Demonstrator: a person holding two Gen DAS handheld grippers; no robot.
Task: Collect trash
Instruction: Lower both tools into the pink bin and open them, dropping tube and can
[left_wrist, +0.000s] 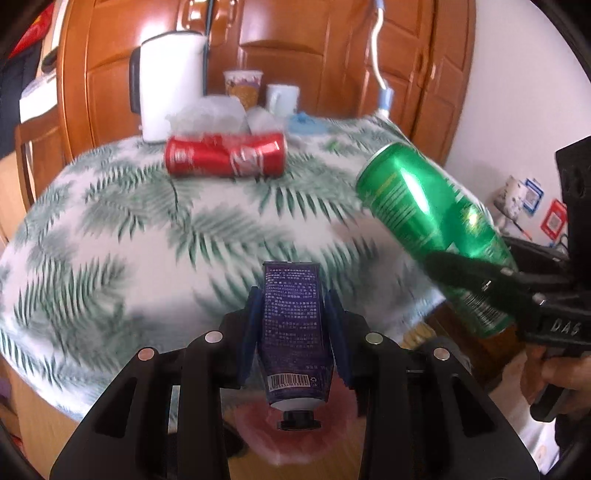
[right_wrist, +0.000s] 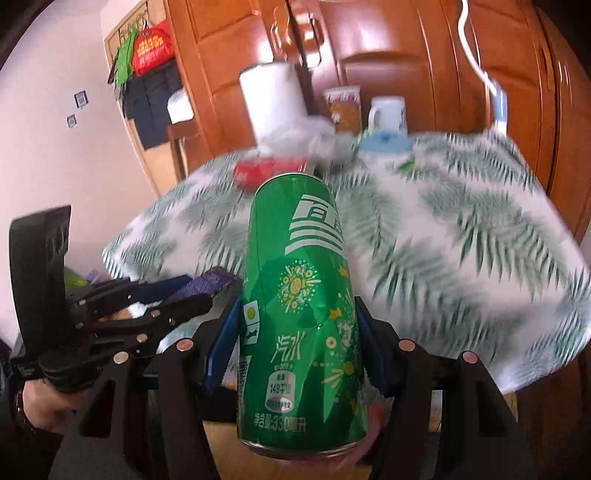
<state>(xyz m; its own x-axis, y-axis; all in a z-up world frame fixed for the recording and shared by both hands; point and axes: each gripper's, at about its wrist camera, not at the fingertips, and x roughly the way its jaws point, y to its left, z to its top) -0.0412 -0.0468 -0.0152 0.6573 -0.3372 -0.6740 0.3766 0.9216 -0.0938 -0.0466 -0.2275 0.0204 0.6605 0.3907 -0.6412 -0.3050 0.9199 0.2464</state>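
My left gripper (left_wrist: 293, 314) is shut on a purple tube (left_wrist: 293, 332), cap end toward the camera, held off the near edge of the table. My right gripper (right_wrist: 297, 332) is shut on a tall green can (right_wrist: 299, 314); that can (left_wrist: 436, 225) shows at the right in the left wrist view, tilted over the table's right edge. A dented red can (left_wrist: 226, 154) lies on its side on the leaf-print tablecloth (left_wrist: 147, 236) toward the back, blurred in the right wrist view (right_wrist: 255, 171). The left gripper (right_wrist: 199, 291) with the purple tube appears at the left there.
At the back of the table stand a white kettle (left_wrist: 170, 85), a paper cup (left_wrist: 243, 88), a white mug (left_wrist: 282, 98), crumpled clear plastic (left_wrist: 210, 114) and a blue lid (left_wrist: 304, 123). Wooden cabinet doors (left_wrist: 314, 48) rise behind. Something pink (left_wrist: 295, 443) lies below the left gripper.
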